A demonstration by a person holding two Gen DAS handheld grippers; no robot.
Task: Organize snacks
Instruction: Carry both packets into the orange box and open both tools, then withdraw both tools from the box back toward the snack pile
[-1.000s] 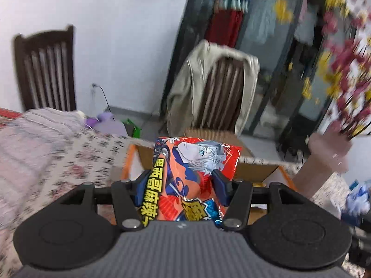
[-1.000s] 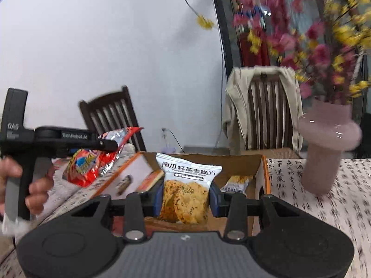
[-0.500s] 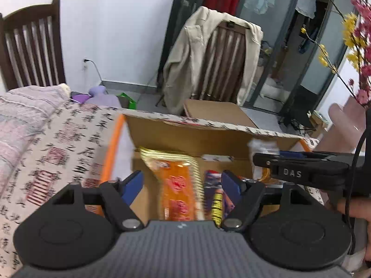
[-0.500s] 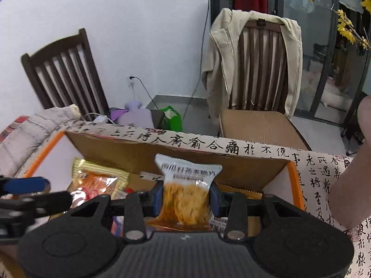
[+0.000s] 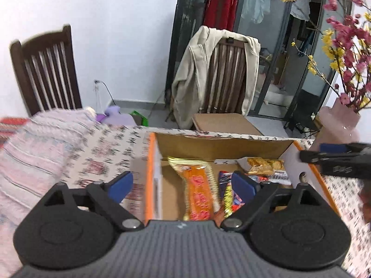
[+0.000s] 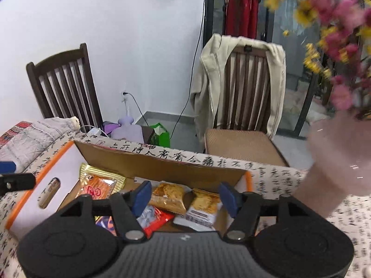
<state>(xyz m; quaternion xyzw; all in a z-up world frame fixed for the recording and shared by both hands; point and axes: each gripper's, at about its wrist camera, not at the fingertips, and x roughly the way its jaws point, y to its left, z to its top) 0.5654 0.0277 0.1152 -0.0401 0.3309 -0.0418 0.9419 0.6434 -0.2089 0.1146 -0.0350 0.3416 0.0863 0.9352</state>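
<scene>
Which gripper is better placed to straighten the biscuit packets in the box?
Right, probably. The right gripper, jaws opening and empty, hangs directly over the two biscuit packets in the orange-edged cardboard box. The left gripper, also opening and empty, sits over the long orange snack packet instead.

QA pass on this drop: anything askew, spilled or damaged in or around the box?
Nothing spilled or damaged. The snack packets lie loose and overlapping in the orange-edged cardboard box: the long orange packet runs lengthwise and the white cracker packet sits tilted on others. No snacks show outside the box.

A lived-in home: slatted wooden chairs (image 5: 44, 69), draped jacket (image 6: 241, 81), hanging clothes (image 5: 220, 0), flower vase (image 5: 340, 125).
</scene>
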